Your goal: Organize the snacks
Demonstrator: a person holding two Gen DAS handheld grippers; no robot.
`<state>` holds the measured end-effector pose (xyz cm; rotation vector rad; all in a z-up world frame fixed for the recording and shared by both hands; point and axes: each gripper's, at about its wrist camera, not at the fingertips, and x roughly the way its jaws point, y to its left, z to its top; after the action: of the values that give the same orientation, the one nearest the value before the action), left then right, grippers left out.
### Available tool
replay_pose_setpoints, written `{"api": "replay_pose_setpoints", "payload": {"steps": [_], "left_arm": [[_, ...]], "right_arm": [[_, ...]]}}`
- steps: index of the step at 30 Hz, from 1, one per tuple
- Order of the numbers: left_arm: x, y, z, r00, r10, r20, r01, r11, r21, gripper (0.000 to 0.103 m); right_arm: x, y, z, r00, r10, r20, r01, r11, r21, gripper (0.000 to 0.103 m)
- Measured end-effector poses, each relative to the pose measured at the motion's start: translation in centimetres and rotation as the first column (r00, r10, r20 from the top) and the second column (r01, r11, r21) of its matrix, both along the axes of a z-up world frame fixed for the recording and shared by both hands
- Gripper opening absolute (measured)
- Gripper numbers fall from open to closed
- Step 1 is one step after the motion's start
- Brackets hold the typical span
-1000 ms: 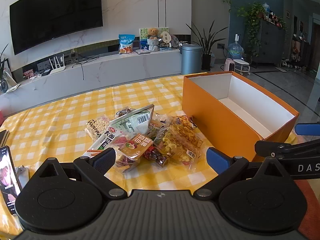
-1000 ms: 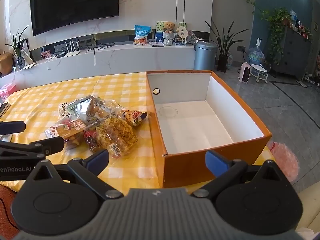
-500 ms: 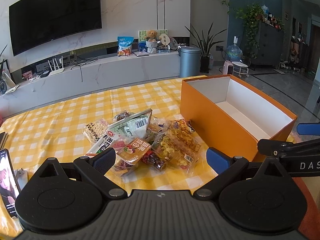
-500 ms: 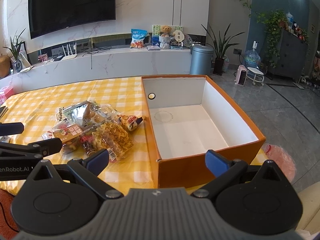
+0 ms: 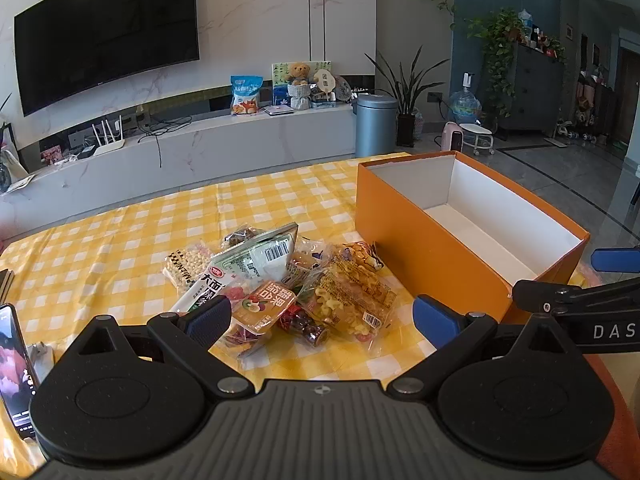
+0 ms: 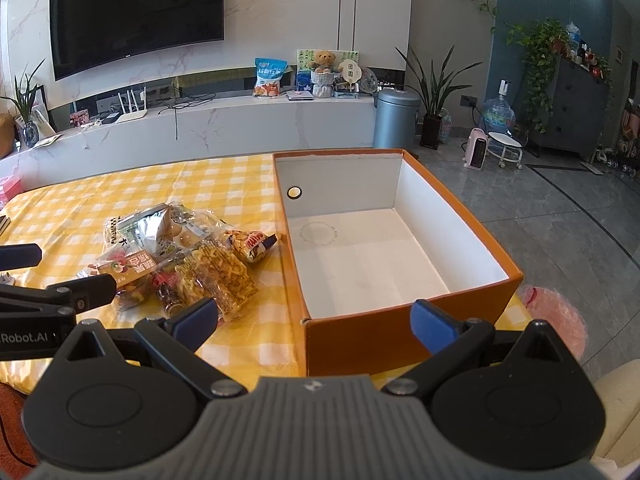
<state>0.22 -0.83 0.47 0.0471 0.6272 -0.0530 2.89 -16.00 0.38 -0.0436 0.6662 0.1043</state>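
Left wrist: orange box (image 5: 424,256) lengthwise away.

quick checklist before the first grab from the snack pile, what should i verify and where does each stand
1. Left gripper jaws apart, nothing held: ok.
2. Right gripper jaws apart, nothing held: ok.
3. Orange box open on top, white floor bare: ok.
4. Snack pile on the checked cloth left of the box, apart from its wall: ok.
5. A single pack free to lift: not ok, the packs overlap; the clear pasta-shaped snack bag lies on top nearest the box.
6. Phone at the cloth's left edge, apart from the pile: ok.
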Motion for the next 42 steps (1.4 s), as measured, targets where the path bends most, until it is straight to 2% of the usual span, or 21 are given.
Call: {"api": "replay_pose_setpoints", "payload": {"steps": [42], "left_arm": [[0.01, -0.32, -0.06, 1.0, -0.006, -0.001, 0.006, 1.0, 0.0, 0.103]], "right_arm": [[0.1, -0.11, -0.38, 1.0, -0.002, -0.022, 0.003, 1.0, 0.003, 0.1]]}}
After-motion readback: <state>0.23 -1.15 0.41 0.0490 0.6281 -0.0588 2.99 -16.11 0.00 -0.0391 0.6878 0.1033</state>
